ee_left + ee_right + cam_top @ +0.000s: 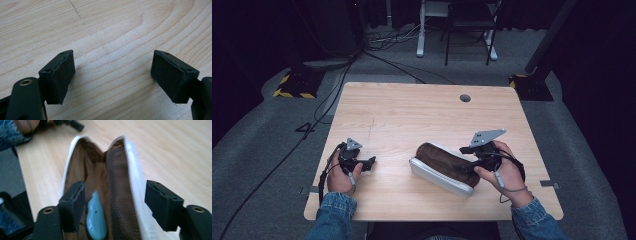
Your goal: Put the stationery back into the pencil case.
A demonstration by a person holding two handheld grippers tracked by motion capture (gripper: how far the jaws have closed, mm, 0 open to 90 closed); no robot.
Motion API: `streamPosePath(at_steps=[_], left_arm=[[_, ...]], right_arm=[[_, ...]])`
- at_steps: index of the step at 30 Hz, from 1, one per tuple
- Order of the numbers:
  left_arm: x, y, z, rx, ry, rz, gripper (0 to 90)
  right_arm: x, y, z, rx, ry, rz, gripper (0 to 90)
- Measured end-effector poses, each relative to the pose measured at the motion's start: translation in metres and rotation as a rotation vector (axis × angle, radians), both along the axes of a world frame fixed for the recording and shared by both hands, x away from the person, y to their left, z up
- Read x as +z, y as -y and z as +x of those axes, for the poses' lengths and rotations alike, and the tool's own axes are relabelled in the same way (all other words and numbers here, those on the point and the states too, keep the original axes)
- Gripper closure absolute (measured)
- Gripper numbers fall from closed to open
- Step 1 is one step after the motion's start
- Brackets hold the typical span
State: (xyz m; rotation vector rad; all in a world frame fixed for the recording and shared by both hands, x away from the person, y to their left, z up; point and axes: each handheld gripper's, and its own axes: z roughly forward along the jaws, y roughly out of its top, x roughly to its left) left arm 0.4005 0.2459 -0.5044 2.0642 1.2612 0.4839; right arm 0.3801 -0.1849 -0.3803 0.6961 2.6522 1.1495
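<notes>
A white zip pouch [439, 167] with a brown lining lies open on the wooden table [412, 110], front centre. In the right gripper view the pouch [100, 170] gapes toward me, and a light blue smooth object [96, 216] lies inside it. My right gripper [115, 205] is open at the pouch's near end. One jaw is inside the opening beside the blue object; the other is outside the white wall with the brown mesh side between them. In the high view the right gripper [469, 160] sits at the pouch's right end. My left gripper [369, 162] rests open over bare wood [112, 75], holding nothing.
A round cable hole [465, 98] sits near the table's far edge. Beyond the table are cables on the grey floor, a stand base [294, 85] with yellow-black tape, and a white desk frame [457, 30]. The left hand's denim sleeve [10, 131] shows in the right gripper view.
</notes>
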Motion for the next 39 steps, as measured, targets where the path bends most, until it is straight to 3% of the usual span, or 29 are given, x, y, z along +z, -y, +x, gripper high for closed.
streamPosePath(at_steps=[5, 20, 28, 39], left_arm=[[0.0, 0.0, 0.0, 0.0, 0.0, 0.0, 19.8], [0.0, -0.002, -0.002, -0.004, -0.001, 0.002, 19.8], [0.0, -0.002, -0.001, -0.001, 0.001, 0.001, 19.8], [0.0, -0.003, 0.0, 0.003, -0.002, -0.005, 19.8]], right_arm=[[0.006, 0.02, 0.005, -0.09, 0.06, 0.07, 26.8], [0.007, 0.068, 0.023, -0.26, 0.093, 0.139, 19.5], [-0.002, 0.09, 0.03, -0.332, 0.102, 0.113, 16.9], [-0.028, 0.126, 0.045, -0.443, 0.096, 0.082, 16.3]])
